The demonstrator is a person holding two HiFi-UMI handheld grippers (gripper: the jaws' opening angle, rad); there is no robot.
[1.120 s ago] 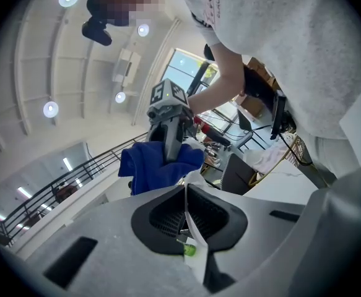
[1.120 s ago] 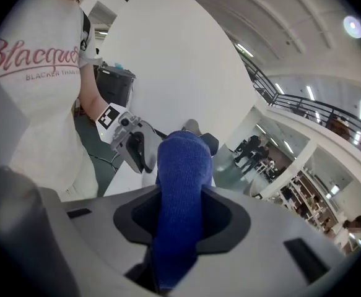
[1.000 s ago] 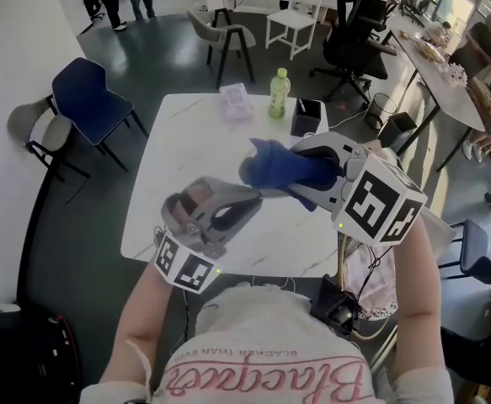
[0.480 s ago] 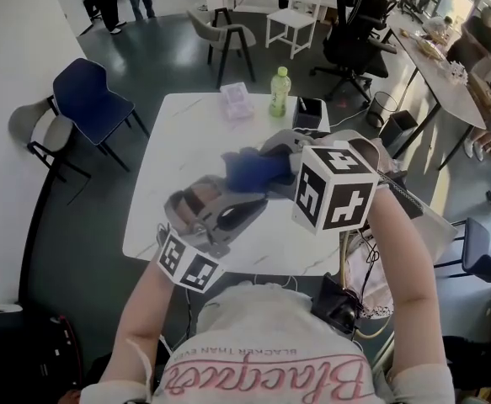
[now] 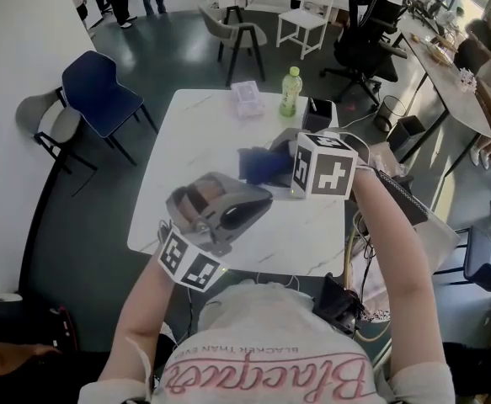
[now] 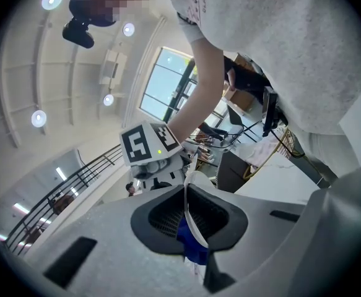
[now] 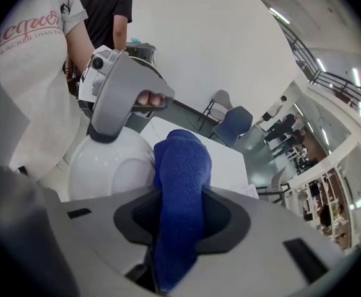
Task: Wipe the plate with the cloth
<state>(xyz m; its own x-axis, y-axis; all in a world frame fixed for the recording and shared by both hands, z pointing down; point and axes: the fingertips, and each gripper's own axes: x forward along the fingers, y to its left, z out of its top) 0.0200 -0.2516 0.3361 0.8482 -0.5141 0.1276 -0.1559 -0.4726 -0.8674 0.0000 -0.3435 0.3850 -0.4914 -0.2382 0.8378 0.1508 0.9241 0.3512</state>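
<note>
My left gripper [image 5: 264, 199] is shut on the rim of a white plate [image 7: 106, 166] and holds it on edge above the table. In the left gripper view the rim [image 6: 191, 209] runs edge-on between the pads, with blue cloth showing behind it. My right gripper [image 5: 277, 160] is shut on a rolled blue cloth [image 5: 258, 165], which sticks out past the jaws [image 7: 180, 166]. The cloth's end lies right beside the plate's bulging white face, under the left gripper [image 7: 121, 98]. Whether cloth and plate touch I cannot tell. In the head view the plate is mostly hidden behind the grippers.
On the far side of the white marble table [image 5: 194, 133] stand a green bottle [image 5: 290, 91], a clear pinkish box [image 5: 248, 99] and a black box [image 5: 317, 114]. A blue chair [image 5: 102, 91] and a grey chair [image 5: 56, 129] stand left of the table.
My right gripper with the blue cloth has come down and leftward, closer to the plate. The left gripper has kept the plate in place.
</note>
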